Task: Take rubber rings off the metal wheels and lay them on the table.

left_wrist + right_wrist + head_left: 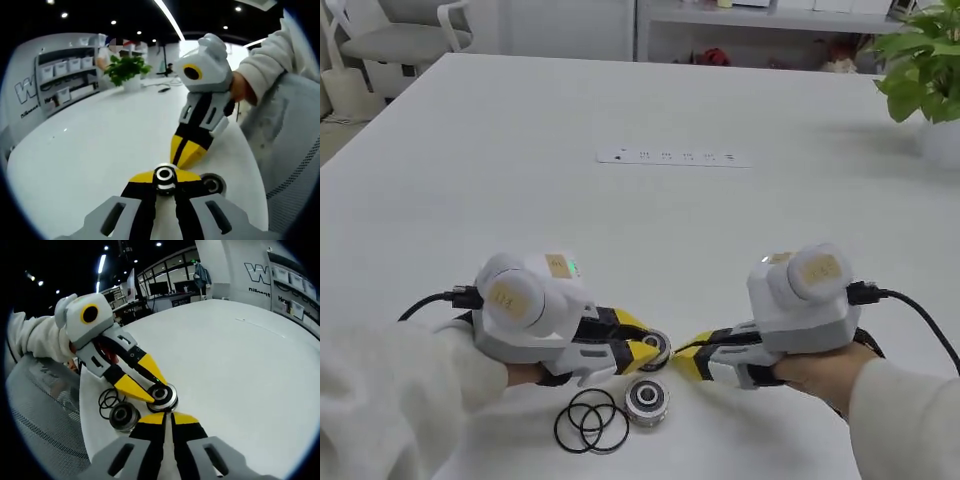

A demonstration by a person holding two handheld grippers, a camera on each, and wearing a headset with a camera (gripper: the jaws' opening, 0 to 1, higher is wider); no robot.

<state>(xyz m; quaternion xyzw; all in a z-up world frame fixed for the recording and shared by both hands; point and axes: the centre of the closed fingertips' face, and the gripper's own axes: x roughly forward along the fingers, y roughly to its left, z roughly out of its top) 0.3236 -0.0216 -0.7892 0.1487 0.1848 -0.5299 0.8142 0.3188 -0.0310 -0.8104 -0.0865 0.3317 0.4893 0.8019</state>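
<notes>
My left gripper [646,351] is shut on a small metal wheel [656,346] and holds it just above the white table [650,220]. In the left gripper view the wheel [164,176] sits between the yellow tips. My right gripper [683,360] is shut, and its yellow tips touch or nearly touch that wheel's rim [164,395]. I cannot tell whether a ring is pinched between them. A second wheel [647,397] lies flat on the table below the tips. Three black rubber rings [591,421] lie overlapping beside it.
A white power strip [674,157] lies mid-table. A potted plant [924,68] stands at the far right corner. Chairs and shelves stand beyond the far edge. The near table edge runs close under both hands.
</notes>
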